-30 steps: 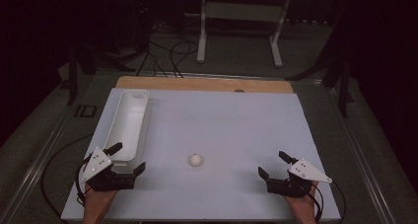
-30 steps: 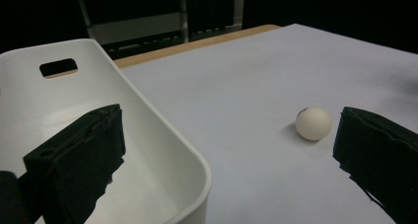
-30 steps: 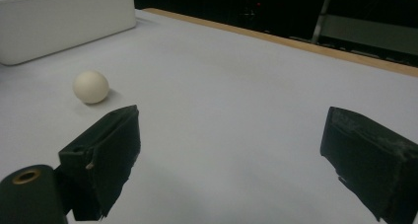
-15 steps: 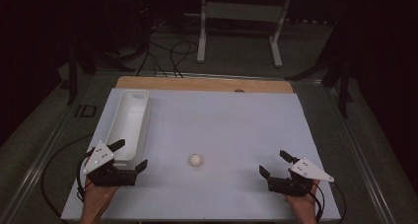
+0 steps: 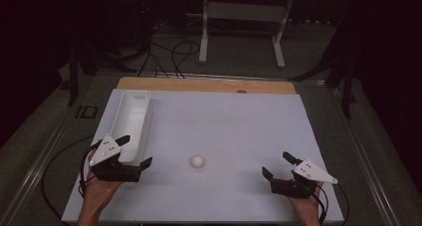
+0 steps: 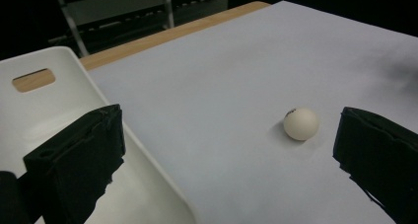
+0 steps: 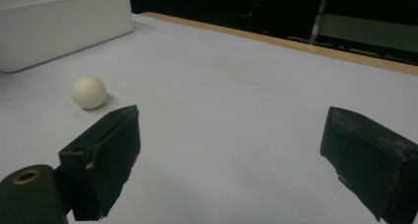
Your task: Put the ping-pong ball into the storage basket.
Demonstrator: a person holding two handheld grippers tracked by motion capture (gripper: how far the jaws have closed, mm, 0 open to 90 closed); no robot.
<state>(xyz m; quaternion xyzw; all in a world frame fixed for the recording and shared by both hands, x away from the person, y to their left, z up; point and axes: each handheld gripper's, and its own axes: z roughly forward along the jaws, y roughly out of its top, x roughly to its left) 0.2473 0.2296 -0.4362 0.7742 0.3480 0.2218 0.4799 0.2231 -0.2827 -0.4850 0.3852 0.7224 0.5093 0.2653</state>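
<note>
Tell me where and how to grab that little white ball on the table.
Grip the ball across its widest middle, one jaw on each side. It is round, so any pair of opposite sides should do. It lies alone on the bare table, apart from the tray. Coming from above or from the left gripper, which is nearer and open, looks simplest.

- Between my left gripper (image 5: 133, 150) and the ball (image 5: 197, 161): bare white sheet (image 5: 234, 126), passage open.
- Between my right gripper (image 5: 279, 166) and the ball: bare sheet, nothing in the way.
- White tray (image 5: 130, 117) stands along the left edge; one jaw of my left gripper is over its near end, which blocks travel leftward.
- Centre and far right of the sheet: open.
</note>
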